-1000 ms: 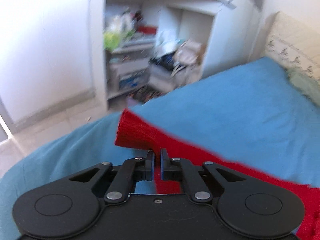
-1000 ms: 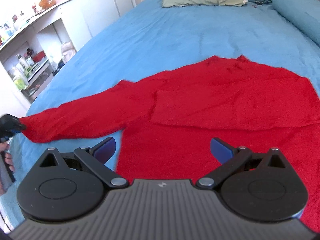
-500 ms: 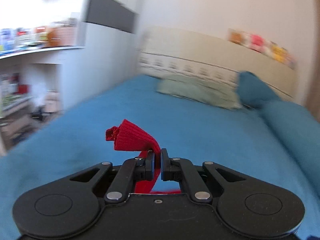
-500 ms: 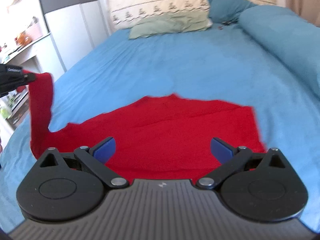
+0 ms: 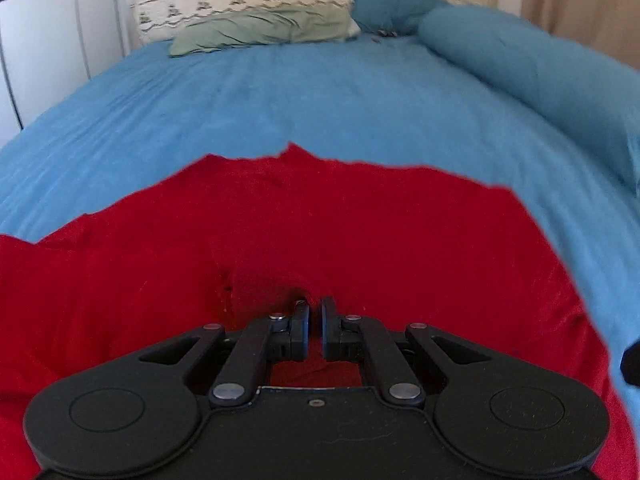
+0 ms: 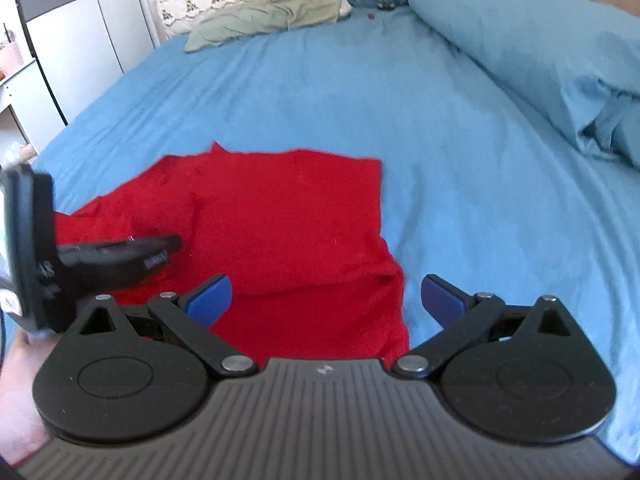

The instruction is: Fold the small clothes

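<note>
A red knit sweater point(image 5: 320, 232) lies spread on the blue bed sheet point(image 5: 304, 100). My left gripper point(image 5: 314, 322) is shut on the sweater's sleeve and holds it low over the sweater's body. The sleeve fabric bunches just ahead of the fingertips. In the right wrist view the sweater point(image 6: 288, 224) lies ahead, and the left gripper point(image 6: 168, 246) reaches in from the left above it. My right gripper point(image 6: 326, 300) is open and empty, hovering over the sweater's near right edge.
A green pillow point(image 5: 260, 28) and a patterned cream pillow point(image 5: 240, 0) lie at the head of the bed. A rolled blue duvet point(image 6: 540, 48) runs along the right side. White wardrobe doors point(image 6: 80, 24) stand at the left.
My left gripper has carried the sleeve from the bed's left edge, up and across, down over the sweater's body. The right gripper stays open and has shifted slightly.
</note>
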{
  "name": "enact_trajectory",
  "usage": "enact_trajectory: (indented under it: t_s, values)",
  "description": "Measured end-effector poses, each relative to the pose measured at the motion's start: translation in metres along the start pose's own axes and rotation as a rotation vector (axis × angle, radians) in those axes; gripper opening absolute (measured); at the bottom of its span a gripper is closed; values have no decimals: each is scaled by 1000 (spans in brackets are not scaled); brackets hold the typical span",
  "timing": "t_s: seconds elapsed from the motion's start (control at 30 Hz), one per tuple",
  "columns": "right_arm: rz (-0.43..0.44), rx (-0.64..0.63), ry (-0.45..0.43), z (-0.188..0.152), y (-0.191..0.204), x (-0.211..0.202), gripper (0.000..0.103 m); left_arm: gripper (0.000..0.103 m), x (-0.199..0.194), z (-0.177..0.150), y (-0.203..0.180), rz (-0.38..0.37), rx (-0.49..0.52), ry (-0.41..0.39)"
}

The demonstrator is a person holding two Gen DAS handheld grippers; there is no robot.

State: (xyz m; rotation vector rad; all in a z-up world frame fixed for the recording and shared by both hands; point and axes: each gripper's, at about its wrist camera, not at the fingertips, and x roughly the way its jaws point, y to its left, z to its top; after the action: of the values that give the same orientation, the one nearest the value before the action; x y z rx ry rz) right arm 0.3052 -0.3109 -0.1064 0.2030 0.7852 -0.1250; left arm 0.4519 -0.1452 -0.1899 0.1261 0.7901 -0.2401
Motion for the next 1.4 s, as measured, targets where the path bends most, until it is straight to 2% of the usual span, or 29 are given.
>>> enact_trajectory:
  t_s: [0.03,0.07,0.1,0.17,0.33,0.53,0.7,0.73,0.8,0.83,0.9,1.0,1.13,1.23,1.27,1.33,1.37,1.4]
  values:
    - [2,1,4,-2,4,0,103,9,-1,1,-1,-3,10,-4]
    - [7,-1,5,-1,4,1,103,24,-3,3,1,-15,14,-4]
    - [13,-5,3,0,6,1,103,43,-6,4,3,-33,13,0]
    - [25,-19,-2,7,11,0,103,58,-15,6,10,-47,10,-11]
    - [82,-118,12,35,47,10,103,62,-46,5,50,-6,-22,1]
    - [161,-400,83,49,126,47,103,63,-65,-16,117,102,-57,37]
    - [128,-637,56,39,188,82,103,63,-68,-36,157,158,-75,69]
    - [115,-672,57,35,196,90,101,63,-70,-40,160,164,-80,73]
    - [87,-729,78,28,211,107,80,63,-73,-45,169,171,-101,80]
    - [82,-743,94,26,214,116,73,63,-73,-47,172,172,-115,84]
    - [98,-728,117,23,213,128,45,63,-76,-49,178,171,-153,94]
    - [65,-687,86,24,205,125,30,63,-82,-47,183,145,-233,79]
    - [27,-466,42,37,165,105,30,62,-84,-46,181,147,-247,70]
    - [79,-280,50,37,128,98,30,62,-76,-45,182,145,-259,94]
    - [94,-256,63,34,121,99,33,62,-74,-46,182,137,-278,98]
    - [119,-214,90,26,109,104,47,62,-72,-46,181,132,-287,98]
    - [124,-193,98,22,106,105,70,62,-72,-46,179,138,-281,100]
    - [134,-173,94,20,102,104,85,62,-71,-47,176,143,-273,102]
